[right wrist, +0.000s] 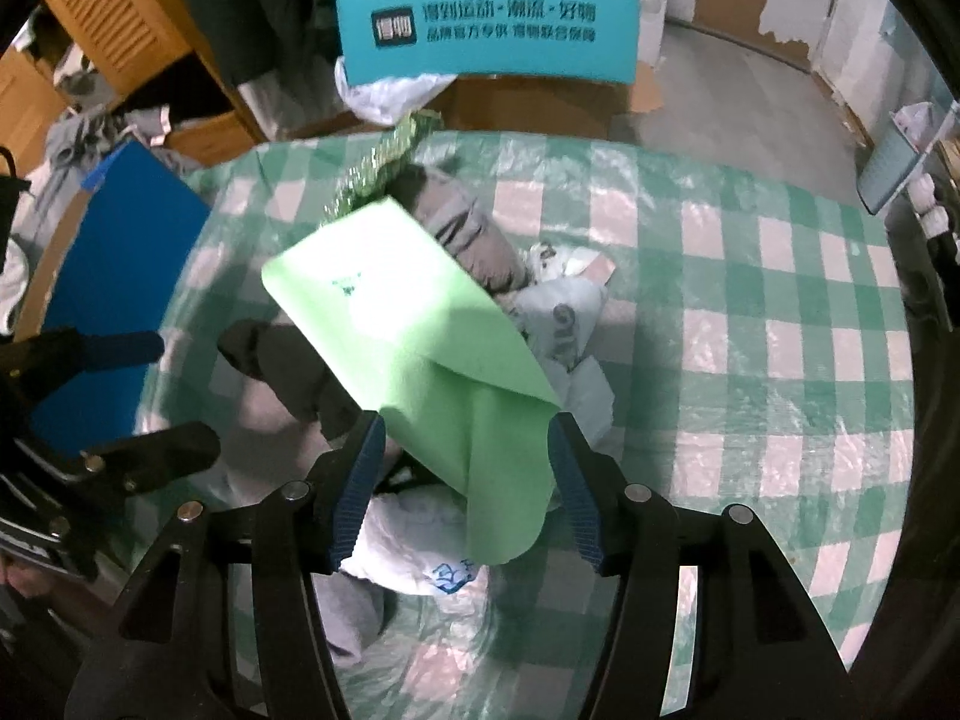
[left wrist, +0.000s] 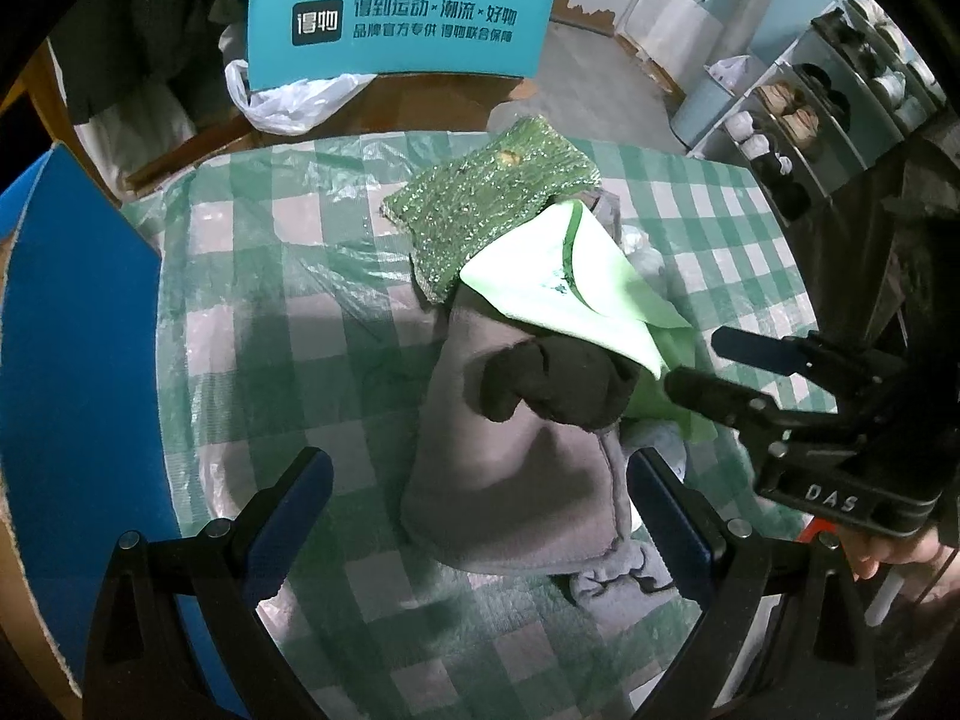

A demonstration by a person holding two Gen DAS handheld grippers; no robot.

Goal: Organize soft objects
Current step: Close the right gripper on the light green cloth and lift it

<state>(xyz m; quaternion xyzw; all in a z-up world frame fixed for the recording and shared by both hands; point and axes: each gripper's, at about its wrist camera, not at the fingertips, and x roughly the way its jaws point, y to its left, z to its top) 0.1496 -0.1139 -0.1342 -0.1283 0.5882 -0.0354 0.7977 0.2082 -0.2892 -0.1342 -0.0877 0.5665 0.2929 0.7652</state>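
Note:
A pile of soft things lies on the green-checked tablecloth (left wrist: pixel 240 252). A folded grey garment (left wrist: pixel 516 480) sits between the wide-apart fingers of my left gripper (left wrist: pixel 480 468), which is open and touches nothing. A dark sock (left wrist: pixel 552 384) rests on the grey garment. Behind it lies a glittery green cloth (left wrist: pixel 492 198). A light green cloth (right wrist: pixel 420 330) drapes over the pile and runs down between the fingers of my right gripper (right wrist: pixel 465 444); its jaws stand apart and the cloth hangs loose between them. The right gripper (left wrist: pixel 714 366) also shows at the right of the left wrist view.
A teal box (left wrist: pixel 396 24) with a white plastic bag (left wrist: pixel 288 102) stands beyond the table's far edge. A blue board (left wrist: pixel 78 360) leans at the left. Crumpled white bags (right wrist: pixel 564 324) lie beside the pile. A shoe rack (left wrist: pixel 840 102) stands at the right.

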